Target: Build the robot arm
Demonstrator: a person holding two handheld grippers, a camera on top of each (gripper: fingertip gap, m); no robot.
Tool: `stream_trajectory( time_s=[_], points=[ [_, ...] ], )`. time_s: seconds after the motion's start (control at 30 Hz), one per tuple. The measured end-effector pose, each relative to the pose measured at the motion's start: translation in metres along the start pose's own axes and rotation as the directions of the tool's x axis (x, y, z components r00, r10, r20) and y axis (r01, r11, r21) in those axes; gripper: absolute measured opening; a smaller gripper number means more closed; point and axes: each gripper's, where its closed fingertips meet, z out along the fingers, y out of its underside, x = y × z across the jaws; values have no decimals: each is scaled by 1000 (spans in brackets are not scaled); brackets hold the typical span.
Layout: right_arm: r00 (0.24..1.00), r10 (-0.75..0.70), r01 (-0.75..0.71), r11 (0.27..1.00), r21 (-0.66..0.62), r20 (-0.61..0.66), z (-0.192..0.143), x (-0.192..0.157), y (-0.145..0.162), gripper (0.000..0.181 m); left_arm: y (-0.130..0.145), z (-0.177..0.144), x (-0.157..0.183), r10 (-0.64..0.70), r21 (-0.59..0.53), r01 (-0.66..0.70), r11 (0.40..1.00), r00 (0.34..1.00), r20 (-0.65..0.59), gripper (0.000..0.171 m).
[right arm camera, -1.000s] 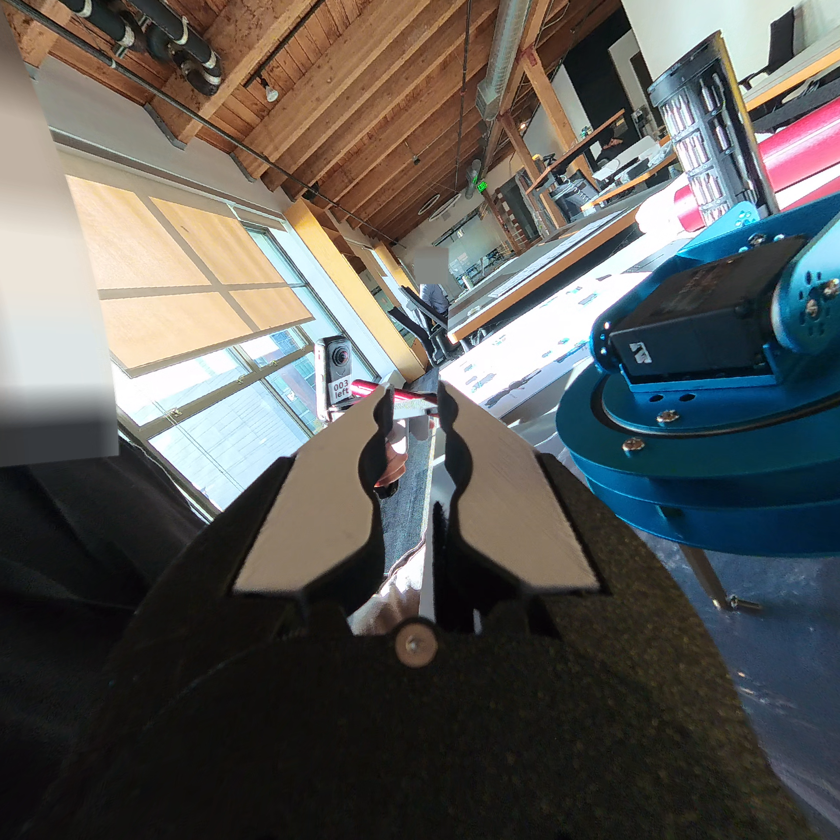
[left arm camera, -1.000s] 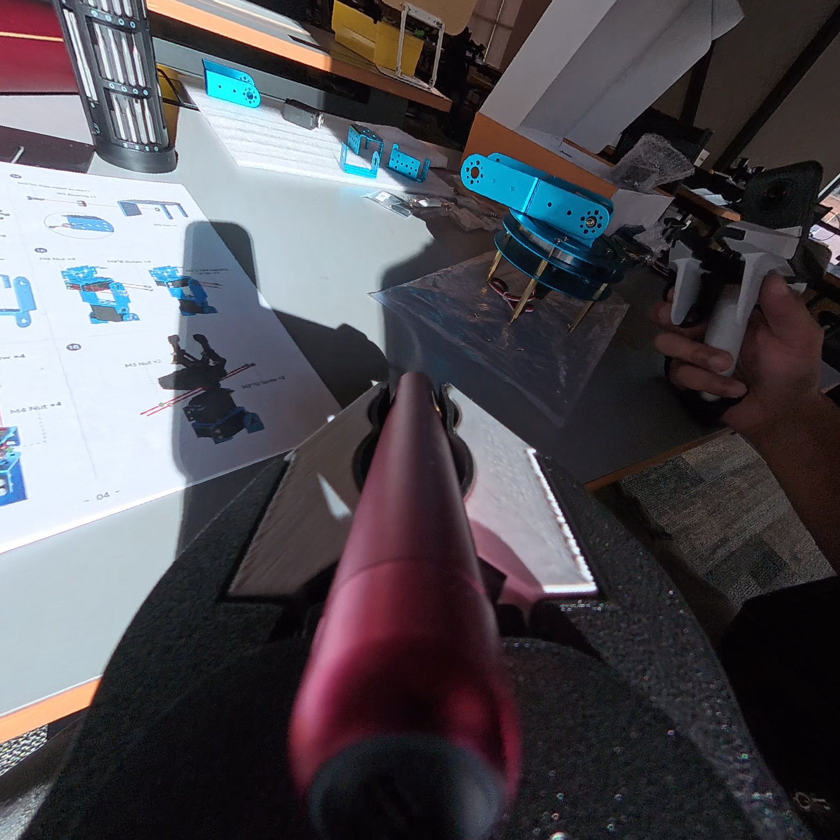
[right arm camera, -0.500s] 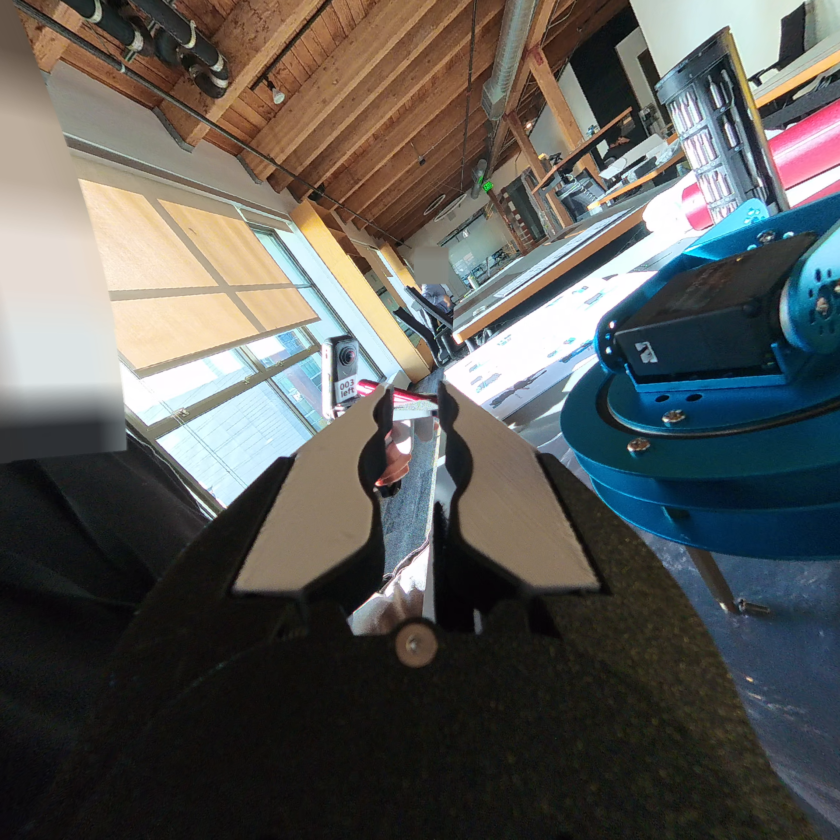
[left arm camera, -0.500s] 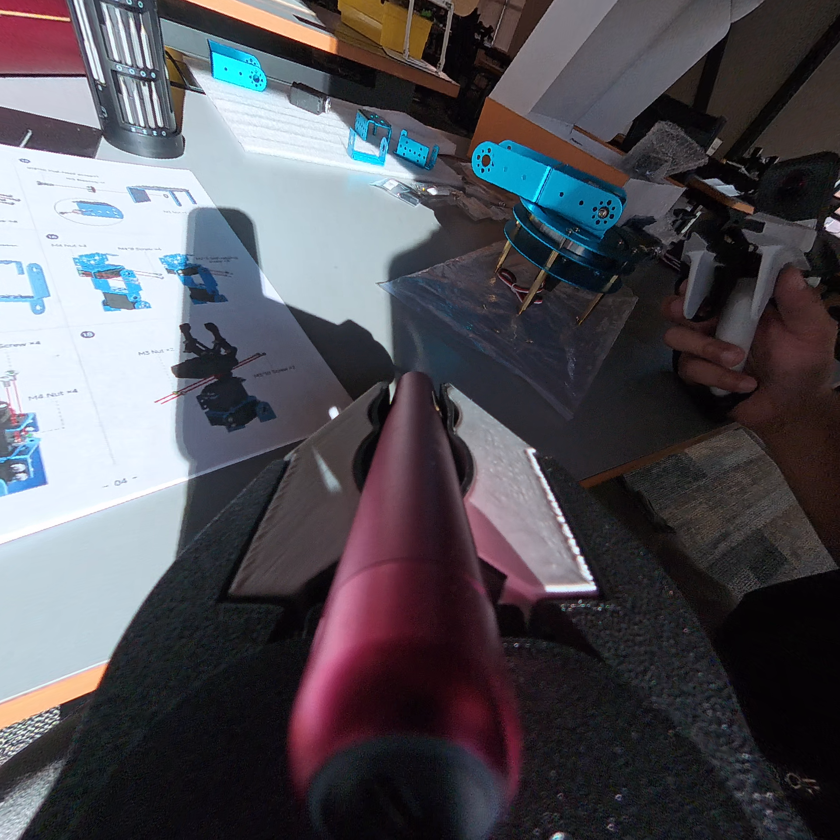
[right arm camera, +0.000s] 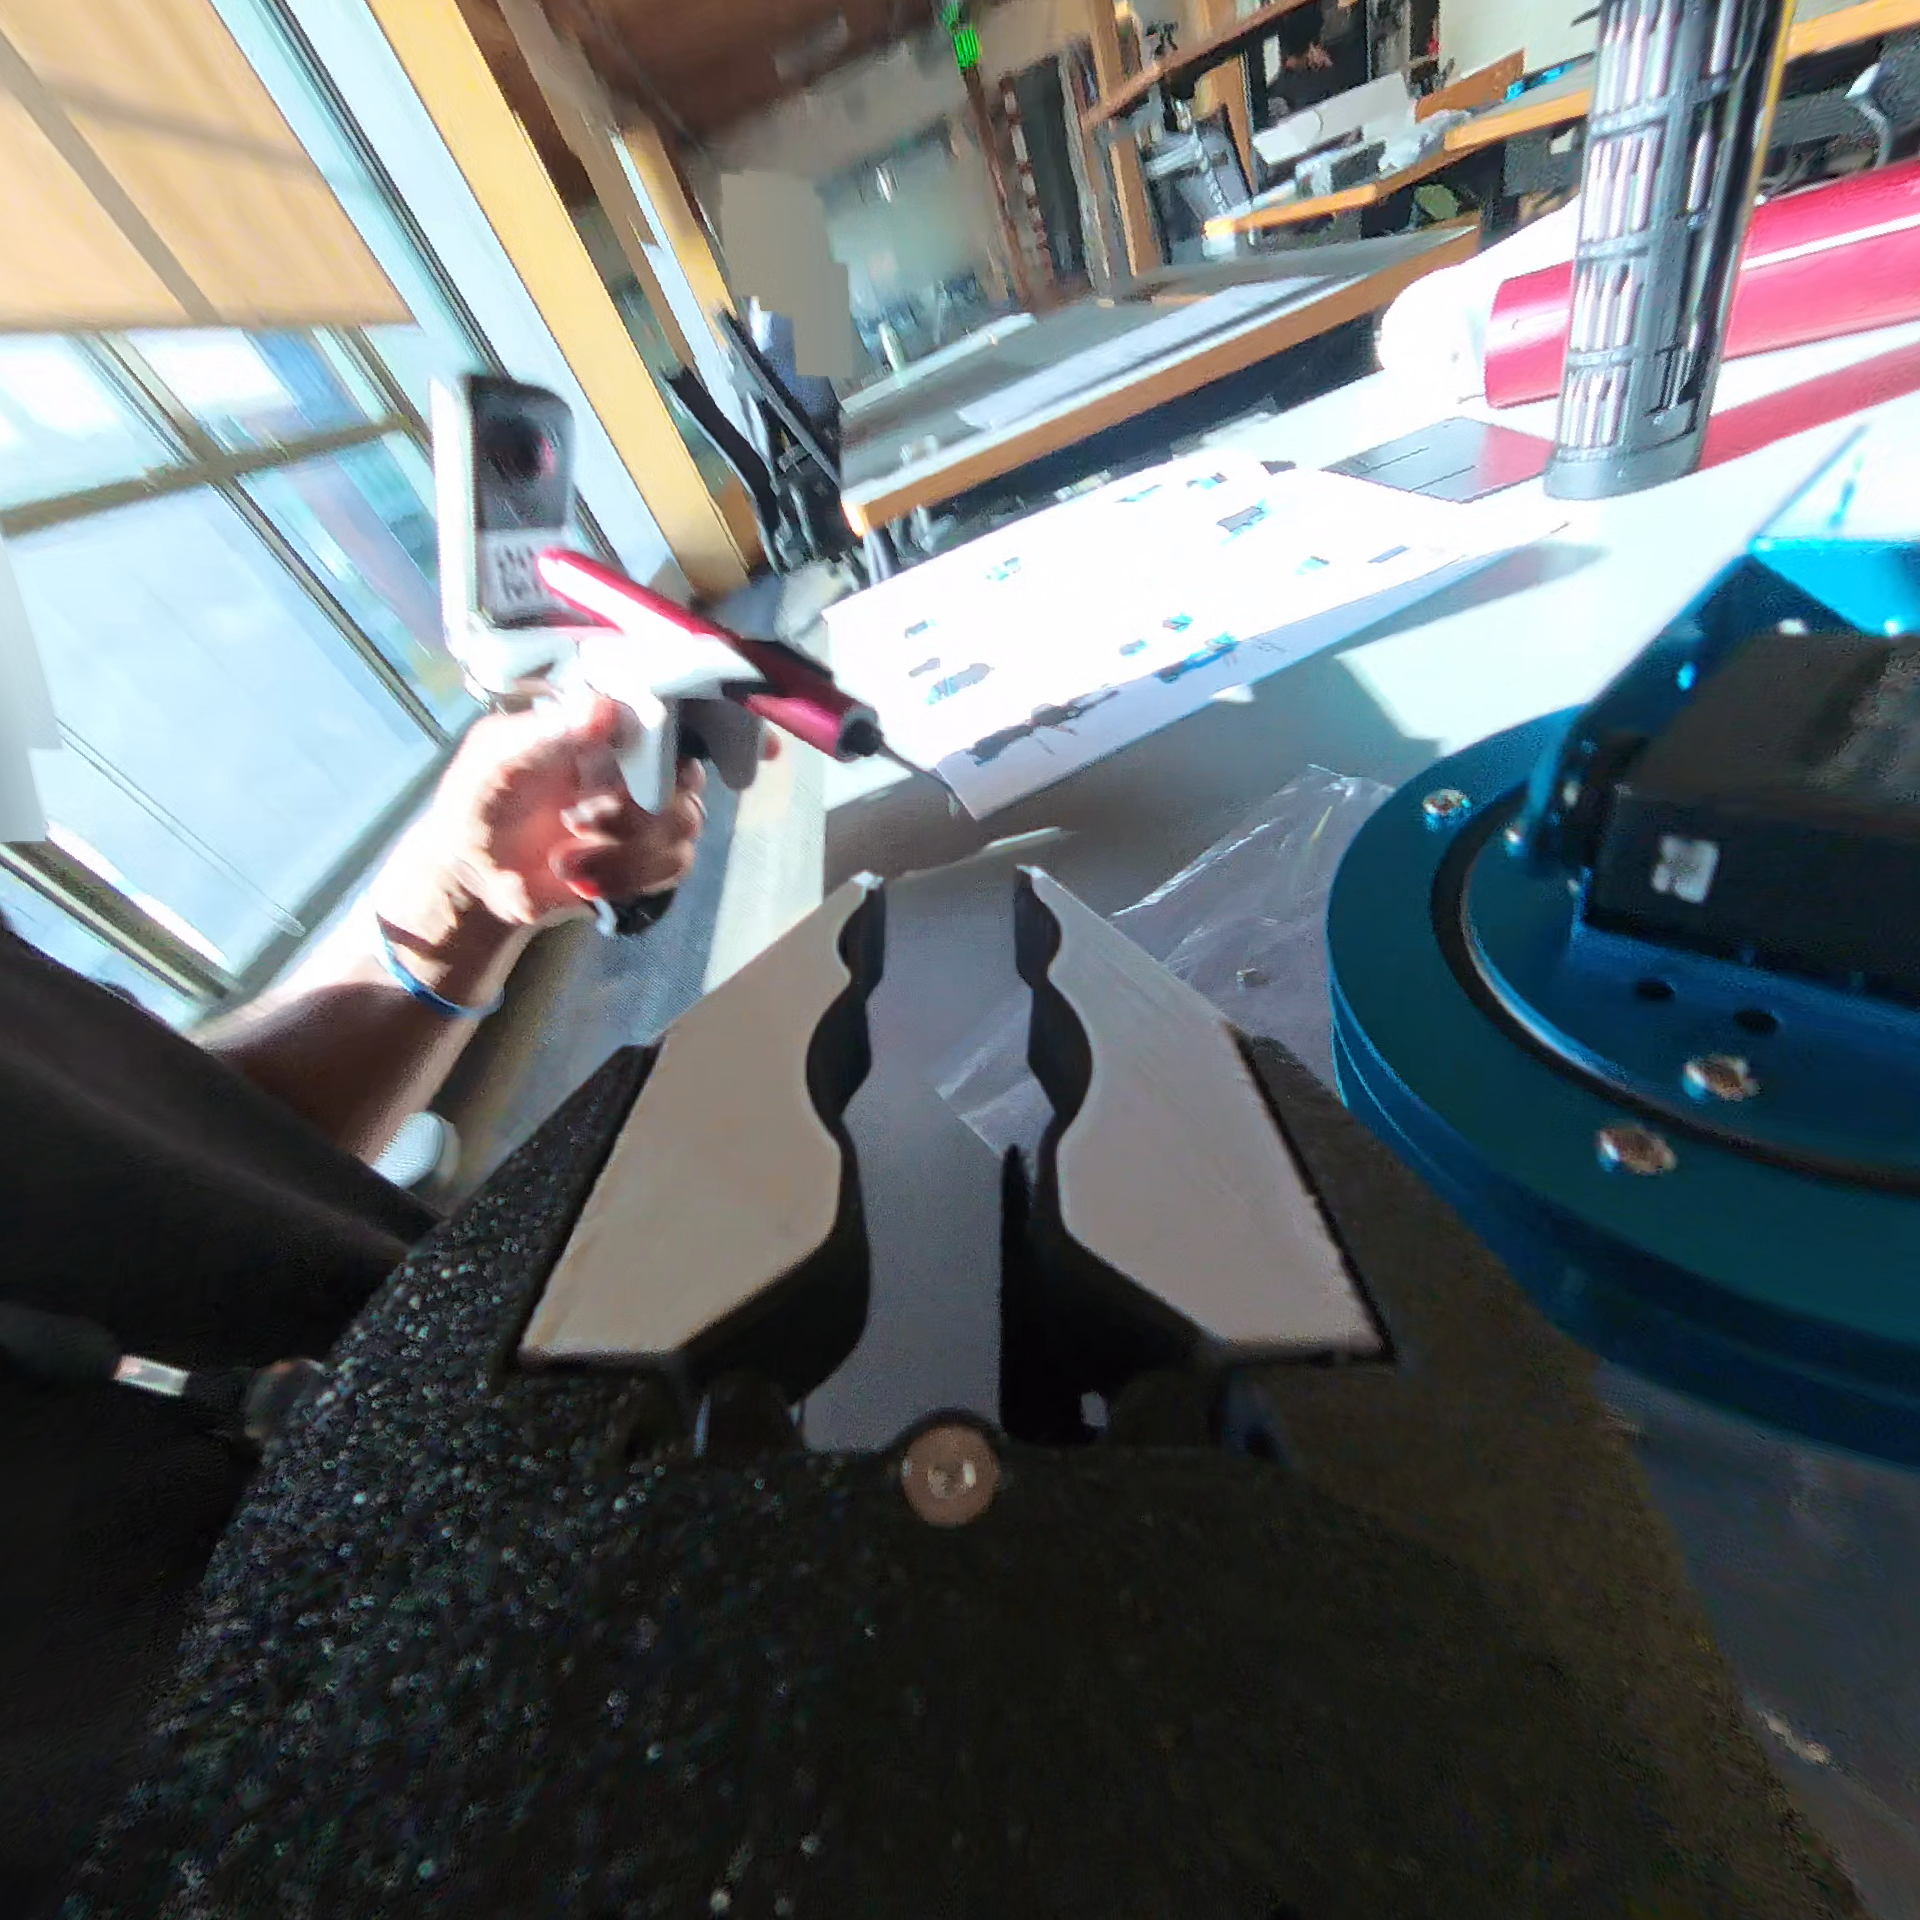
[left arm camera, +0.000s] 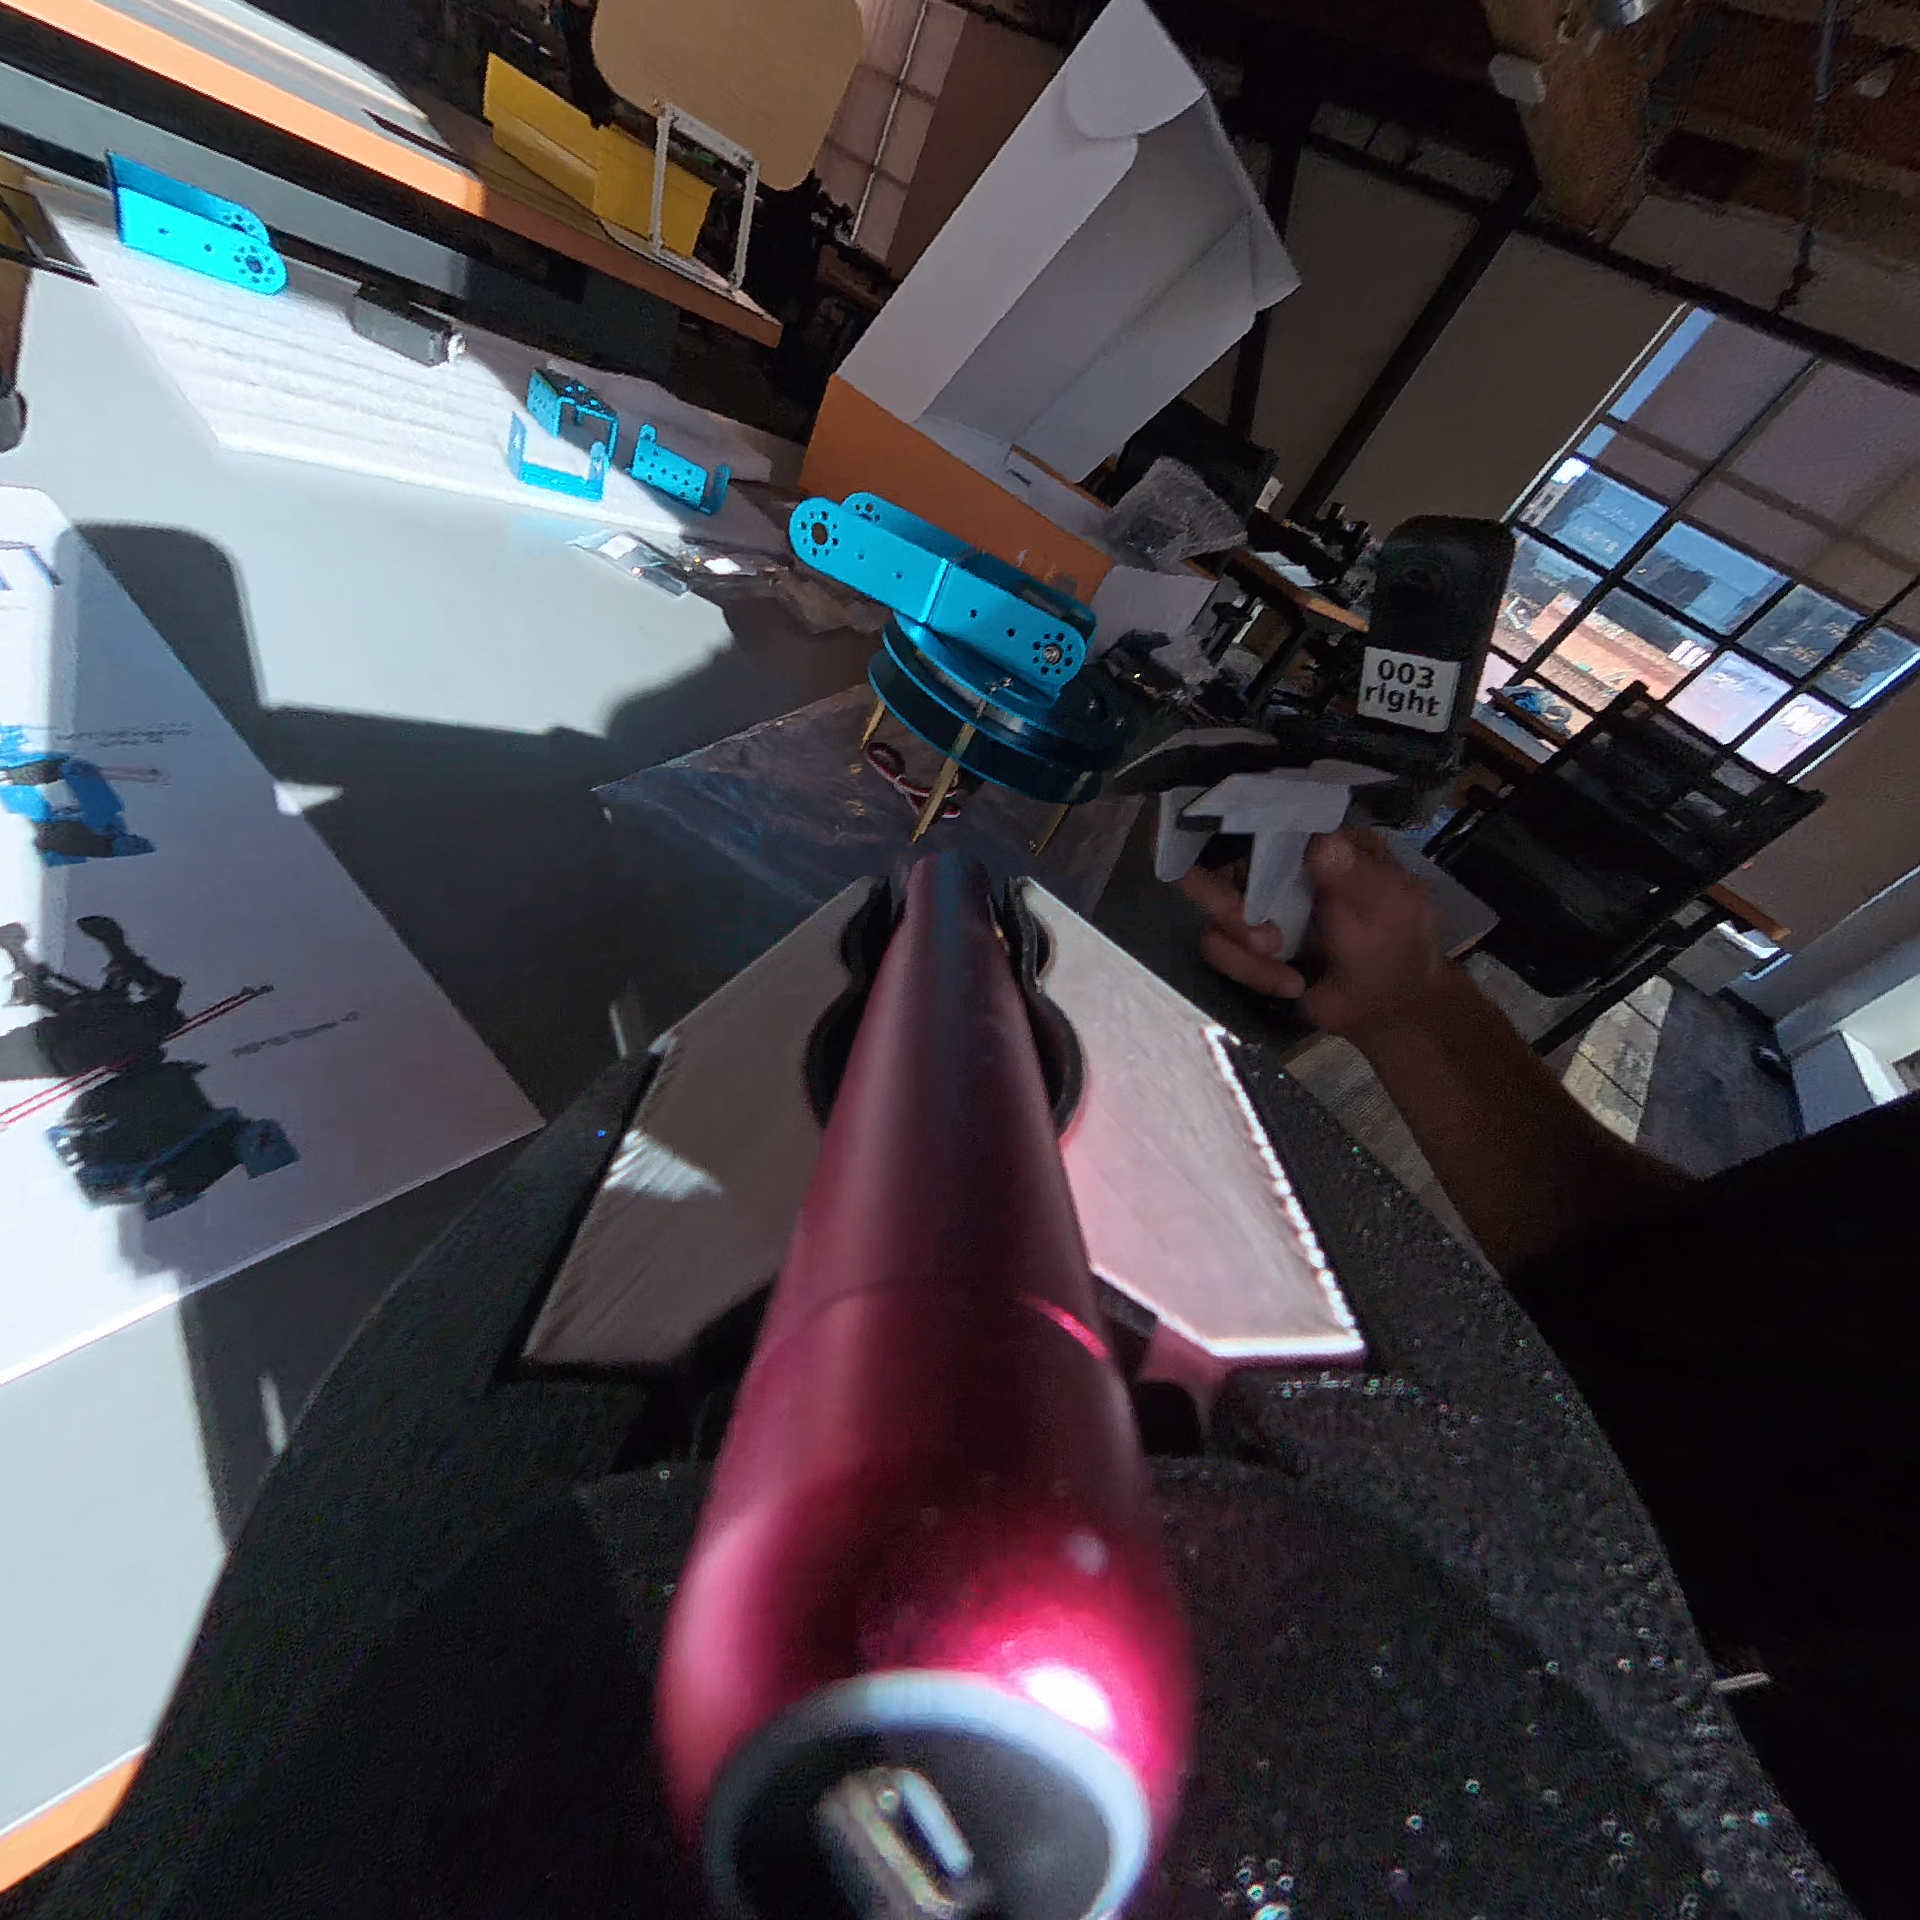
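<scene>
Up close, the left claw (left arm camera: pixel 951 904) is clenched around a magenta screwdriver (left arm camera: pixel 925 1351), whose tip points toward the blue turntable assembly (left arm camera: pixel 977 665) standing on a clear plastic bag (left arm camera: pixel 769 800) on the table (left arm camera: pixel 416 623). Meanwhile the right claw (right arm camera: pixel 948 894) is released and holds nothing, just beside that assembly (right arm camera: pixel 1662 1018). An instruction sheet (left arm camera: pixel 156 935) lies near the left claw.

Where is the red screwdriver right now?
The red screwdriver is clamped lengthwise in the left hand-held gripper, its tip aimed toward the blue turntable assembly; the right wrist view shows it left of the instruction sheet.
</scene>
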Motion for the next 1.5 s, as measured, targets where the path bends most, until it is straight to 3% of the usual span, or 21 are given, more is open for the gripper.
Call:
stream_trajectory(
  time_s=[0.13, 0.37, 1.07, 1.23, 1.33, 1.5],
  points=[
    [999, -43, 44, 998, -53, 13, 15, -7, 7, 23, -14, 8, 27, -71, 40, 78, 996, 986, -152, 22],
    [993, 16, -26, 996, 81, 119, 14, -24, -10, 16, -16, 22, 51, -105, 36, 119, 992, 959, -264, 22],
    [991, 23, -33, 997, 69, 132, 16, -24, -8, 0, -10, 25, 54, -94, 10, 101, 995, 958, -271, 21],
    [994, -73, 68, 996, 59, 78, 16, -26, -6, 0, -10, 20, 53, -62, -11, 62, 998, 967, -247, 21],
    [973, -231, 232, 972, 45, -21, 16, -26, -5, 0, -11, 18, 52, -54, -29, 49, 998, 974, -218, 22],
    [809, -552, 551, 832, -67, -199, 24, -26, 2, 0, -3, 17, 47, -43, -87, 30, 996, 988, -151, 22]
  ],
)
